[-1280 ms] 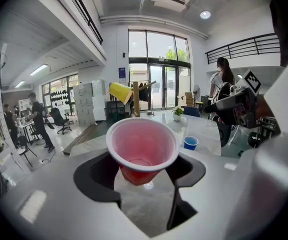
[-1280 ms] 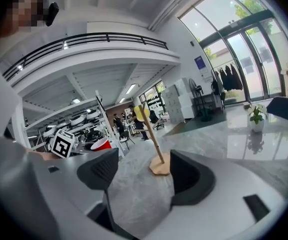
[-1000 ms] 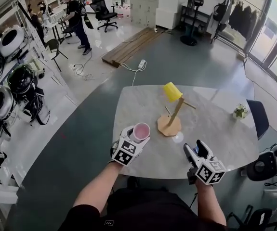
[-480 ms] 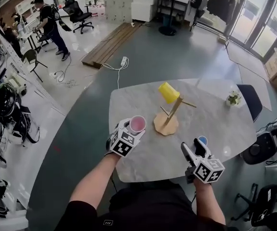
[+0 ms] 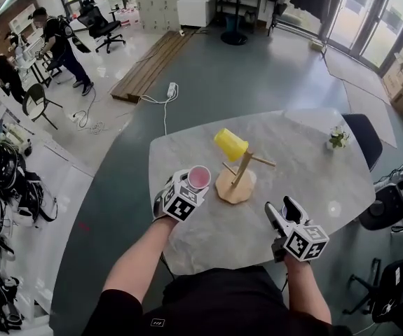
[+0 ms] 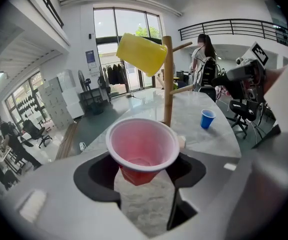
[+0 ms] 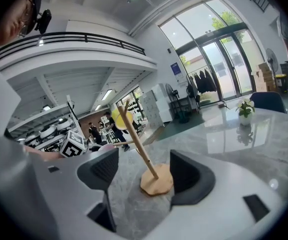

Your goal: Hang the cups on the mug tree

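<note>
Moved in on the mug tree [image 5: 242, 168] mid-worktop [image 5: 306, 159] with the red cup [image 5: 199, 177] clamped in the left tongs [image 6: 144, 170]. Holds the right tongs [image 7: 144, 179] apart, empty, near the front edge. Hooking beside the yellow cup [image 5: 230, 145] seems next.

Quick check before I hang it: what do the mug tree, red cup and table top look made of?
The mug tree looks like unfinished light wood: matte tan stem and disc base. The red cup is probably thin plastic: glossy red outside, paler inside, rolled white rim. The table top seems polished marble or a marble-look slab: grey veining, sharp reflections.
</note>
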`<state>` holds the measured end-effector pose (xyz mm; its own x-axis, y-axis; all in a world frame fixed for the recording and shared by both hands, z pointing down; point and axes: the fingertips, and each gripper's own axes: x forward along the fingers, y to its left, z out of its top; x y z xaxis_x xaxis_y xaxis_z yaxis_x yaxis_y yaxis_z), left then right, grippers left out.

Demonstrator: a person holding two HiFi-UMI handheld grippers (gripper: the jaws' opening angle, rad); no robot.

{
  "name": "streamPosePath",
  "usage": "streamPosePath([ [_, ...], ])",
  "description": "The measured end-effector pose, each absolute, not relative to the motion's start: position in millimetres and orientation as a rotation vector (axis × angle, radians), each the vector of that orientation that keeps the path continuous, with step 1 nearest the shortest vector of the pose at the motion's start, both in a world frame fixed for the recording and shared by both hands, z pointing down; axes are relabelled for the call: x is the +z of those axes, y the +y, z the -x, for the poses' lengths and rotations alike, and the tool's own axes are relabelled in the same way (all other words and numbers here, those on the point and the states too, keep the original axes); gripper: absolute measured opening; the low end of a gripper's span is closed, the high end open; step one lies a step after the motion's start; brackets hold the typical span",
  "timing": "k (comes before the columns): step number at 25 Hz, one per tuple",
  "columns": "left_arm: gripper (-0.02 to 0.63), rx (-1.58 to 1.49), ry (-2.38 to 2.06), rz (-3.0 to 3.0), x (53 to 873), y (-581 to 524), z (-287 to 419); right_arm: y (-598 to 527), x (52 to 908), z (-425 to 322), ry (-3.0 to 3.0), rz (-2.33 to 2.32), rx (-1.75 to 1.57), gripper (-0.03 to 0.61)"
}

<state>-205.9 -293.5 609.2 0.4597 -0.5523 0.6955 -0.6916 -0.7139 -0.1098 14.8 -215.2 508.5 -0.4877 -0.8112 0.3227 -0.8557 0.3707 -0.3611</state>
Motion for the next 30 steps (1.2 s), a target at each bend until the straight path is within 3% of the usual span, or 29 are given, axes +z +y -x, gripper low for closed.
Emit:
streamPosePath([
  [16,0.287,1.361,-1.038,-2.502,652,-337,160,-228,526,-51,-2.475,-1.535,0.818,0.331],
  [30,0.287,1.355,-1.119,-2.437,661,-345,170,-210,528,-71,-2.444,-1.565,0.838,0.331],
])
